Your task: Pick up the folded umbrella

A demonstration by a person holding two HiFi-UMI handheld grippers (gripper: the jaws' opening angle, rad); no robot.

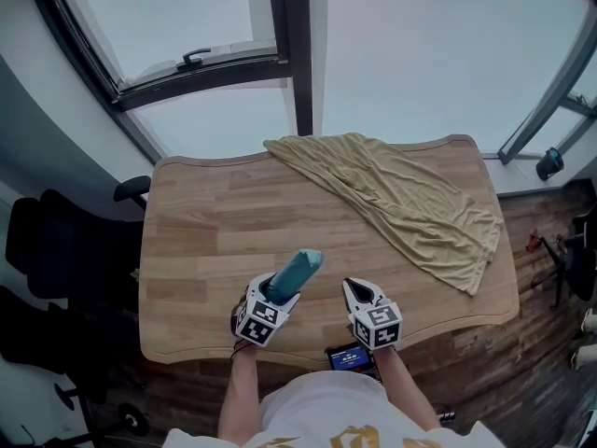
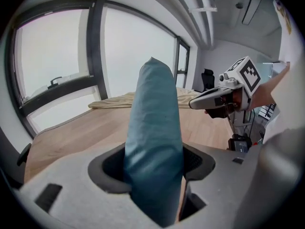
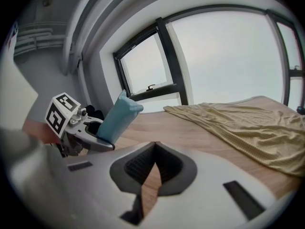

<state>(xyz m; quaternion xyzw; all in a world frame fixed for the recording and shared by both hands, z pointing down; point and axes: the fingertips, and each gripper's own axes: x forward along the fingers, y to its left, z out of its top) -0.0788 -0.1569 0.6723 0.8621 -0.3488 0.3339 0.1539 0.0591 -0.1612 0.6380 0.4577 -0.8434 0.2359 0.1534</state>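
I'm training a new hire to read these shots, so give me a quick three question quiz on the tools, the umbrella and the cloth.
1. True or false: the folded umbrella lies flat on the table.
2. Of the left tool and the right tool, which grips the umbrella? A: left. B: right. C: both.
3. Fill in: the tan cloth lies on the table's far ___ side, as the person sees it.

Key: 1 false, it is held tilted up off the wood. 2 A; the right tool's jaws are together with nothing between them. 3 right.
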